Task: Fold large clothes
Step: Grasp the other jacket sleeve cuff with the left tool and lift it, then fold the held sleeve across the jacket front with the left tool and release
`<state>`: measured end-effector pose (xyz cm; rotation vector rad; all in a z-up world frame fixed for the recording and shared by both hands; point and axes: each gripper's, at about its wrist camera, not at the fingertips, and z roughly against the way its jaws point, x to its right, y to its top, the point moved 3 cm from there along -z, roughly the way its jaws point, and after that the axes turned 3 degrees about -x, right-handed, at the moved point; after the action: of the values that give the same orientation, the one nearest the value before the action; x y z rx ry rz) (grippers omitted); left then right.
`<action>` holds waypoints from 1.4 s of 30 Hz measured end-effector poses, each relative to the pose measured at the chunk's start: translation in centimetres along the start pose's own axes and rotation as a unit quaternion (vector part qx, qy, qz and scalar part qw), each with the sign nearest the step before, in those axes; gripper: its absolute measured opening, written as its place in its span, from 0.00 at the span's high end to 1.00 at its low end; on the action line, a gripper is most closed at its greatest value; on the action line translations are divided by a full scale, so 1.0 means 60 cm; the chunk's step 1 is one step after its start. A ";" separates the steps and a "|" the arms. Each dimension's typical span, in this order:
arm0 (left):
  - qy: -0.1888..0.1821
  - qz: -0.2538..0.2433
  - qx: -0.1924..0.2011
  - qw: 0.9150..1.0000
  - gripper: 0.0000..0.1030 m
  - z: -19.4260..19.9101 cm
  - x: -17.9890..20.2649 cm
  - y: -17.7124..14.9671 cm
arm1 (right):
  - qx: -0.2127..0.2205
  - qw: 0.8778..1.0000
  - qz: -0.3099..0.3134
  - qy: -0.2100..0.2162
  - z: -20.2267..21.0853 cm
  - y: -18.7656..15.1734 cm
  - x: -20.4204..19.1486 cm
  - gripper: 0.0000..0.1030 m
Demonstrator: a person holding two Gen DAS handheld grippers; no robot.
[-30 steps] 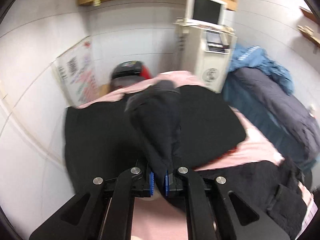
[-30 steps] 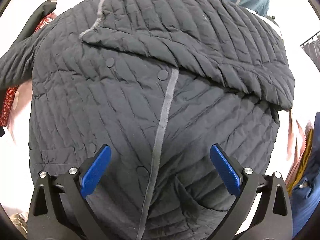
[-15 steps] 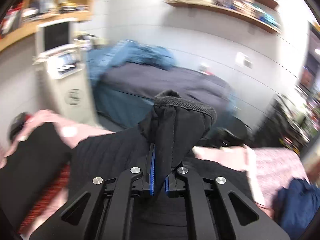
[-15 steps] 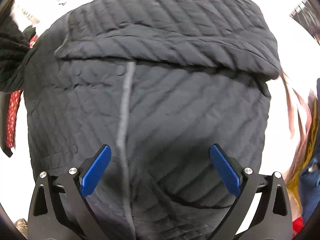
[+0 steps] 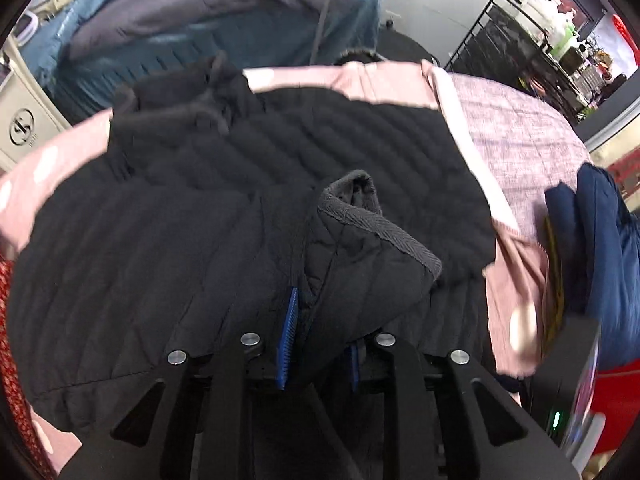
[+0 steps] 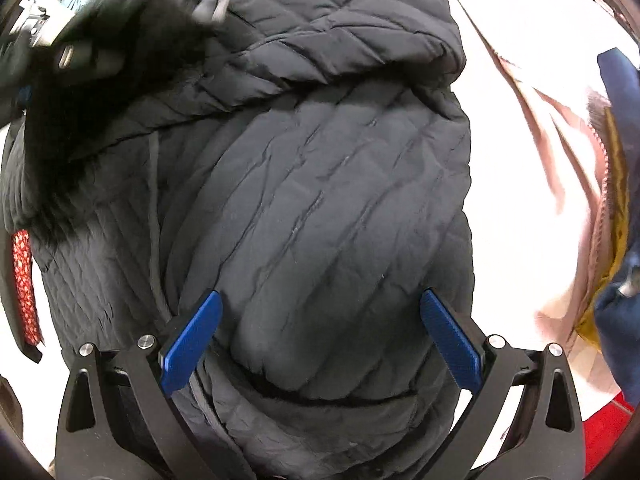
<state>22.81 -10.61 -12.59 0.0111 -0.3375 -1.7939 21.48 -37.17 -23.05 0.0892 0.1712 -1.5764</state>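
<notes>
A black quilted jacket (image 5: 248,208) with diagonal stitched channels lies spread over a pink sheet (image 5: 384,80) and fills the middle of both views. In the left wrist view its sleeve (image 5: 360,256), ending in a grey ribbed herringbone cuff, sits between the blue ridged pads of the left claw (image 5: 320,348) at lower centre; the jaws are opening, the left pad stands clear of the cloth, and the right pad is mostly hidden under the fabric, so contact there is hard to judge. The right wrist view looks straight down on puffy, wrinkled quilting with a folded flap across the upper frame; the right claw (image 6: 320,340) stands wide open at the bottom, its textured blue pads apart and holding nothing. Only the left view shows the room: a heap of blue and grey cloth (image 5: 208,4) at upper left and a black wire rack (image 5: 516,40) at upper right. A navy garment (image 5: 600,248) is cut off at the right edge. The upper left of the right view is a dark motion blur.
</notes>
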 end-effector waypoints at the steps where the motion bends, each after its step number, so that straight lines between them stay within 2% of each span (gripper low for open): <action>1: -0.006 0.003 -0.007 1.000 0.79 -0.001 -0.002 -0.004 | 0.000 1.000 -0.002 0.002 -0.003 0.010 0.006 0.05; 5: -0.001 0.009 0.002 1.000 0.74 0.026 0.005 0.005 | -0.002 1.000 -0.023 0.017 -0.003 0.049 0.019 0.05; 6: -0.002 0.012 0.008 1.000 0.63 0.035 0.010 0.014 | -0.004 0.999 -0.031 0.020 -0.003 0.057 0.022 0.05; 7: -0.007 0.015 0.016 1.000 0.39 0.047 0.014 0.021 | -0.004 0.999 -0.038 0.026 -0.001 0.063 0.029 0.05; 9: -0.025 0.013 0.064 0.998 0.07 0.088 0.040 0.034 | -0.001 0.998 -0.054 0.041 0.003 0.077 0.038 0.05; 11: -0.012 -0.012 0.116 0.993 0.06 0.122 0.067 0.039 | 0.004 0.994 -0.084 0.069 0.013 0.083 0.061 0.05; 12: -0.001 -0.028 0.129 0.991 0.06 0.134 0.080 0.039 | 0.008 0.992 -0.096 0.080 0.018 0.087 0.071 0.05; 14: 0.006 -0.061 0.144 0.988 0.06 0.145 0.100 0.032 | 0.021 0.987 -0.122 0.104 0.031 0.091 0.099 0.05; 16: 0.023 -0.080 0.149 0.985 0.06 0.143 0.099 0.021 | 0.032 0.986 -0.126 0.107 0.046 0.096 0.123 0.05; 18: 0.036 -0.080 0.132 0.987 0.06 0.126 0.074 0.001 | 0.045 0.987 -0.114 0.107 0.059 0.106 0.132 0.05; 21: 0.066 -0.034 0.088 0.993 0.06 0.083 -0.017 -0.040 | 0.057 0.990 -0.081 0.099 0.075 0.117 0.122 0.05; 23: 0.096 0.017 0.071 0.993 0.07 0.069 -0.095 -0.070 | 0.077 0.992 -0.061 0.084 0.090 0.125 0.106 0.12; 25: 0.126 0.075 0.071 0.987 0.09 0.077 -0.175 -0.091 | 0.130 0.990 -0.030 0.038 0.118 0.134 0.083 0.15; 26: 0.136 0.096 0.077 0.983 0.09 0.085 -0.203 -0.097 | 0.173 0.985 -0.003 0.004 0.138 0.137 0.066 0.15; 27: 0.142 0.119 0.085 0.979 0.09 0.096 -0.233 -0.102 | 0.201 0.979 0.020 -0.012 0.144 0.115 0.025 0.15; 29: 0.150 0.155 0.098 0.972 0.09 0.111 -0.285 -0.108 | 0.236 0.968 0.079 -0.025 0.162 0.123 -0.016 0.15; 30: 0.152 0.163 0.096 0.970 0.10 0.110 -0.304 -0.108 | 0.236 0.964 0.125 -0.022 0.160 0.125 -0.046 0.15; 32: 0.157 0.165 0.082 0.970 0.15 0.099 -0.323 -0.104 | 0.199 0.959 0.201 -0.005 0.128 0.131 -0.110 0.15; 34: 0.152 0.161 0.064 0.973 0.18 0.081 -0.334 -0.100 | 0.154 0.957 0.247 0.006 0.086 0.144 -0.147 0.15; 35: 0.147 0.158 0.058 0.975 0.18 0.067 -0.338 -0.095 | 0.143 0.956 0.256 -0.003 0.068 0.148 -0.156 0.15; 38: 0.141 0.159 0.032 0.977 0.16 0.034 -0.352 -0.088 | 0.115 0.965 0.236 -0.026 0.020 0.190 -0.160 0.15; 40: 0.136 0.170 0.012 0.976 0.15 0.009 -0.368 -0.086 | 0.087 0.979 0.184 -0.020 -0.008 0.224 -0.128 0.14; 42: 0.126 0.174 -0.007 0.977 0.13 -0.015 -0.378 -0.083 | 0.073 0.981 0.181 -0.009 -0.021 0.243 -0.120 0.14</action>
<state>23.98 11.83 -18.48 0.1605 -0.1337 -1.4270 36.10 -29.91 -23.88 0.2097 0.0222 -1.2243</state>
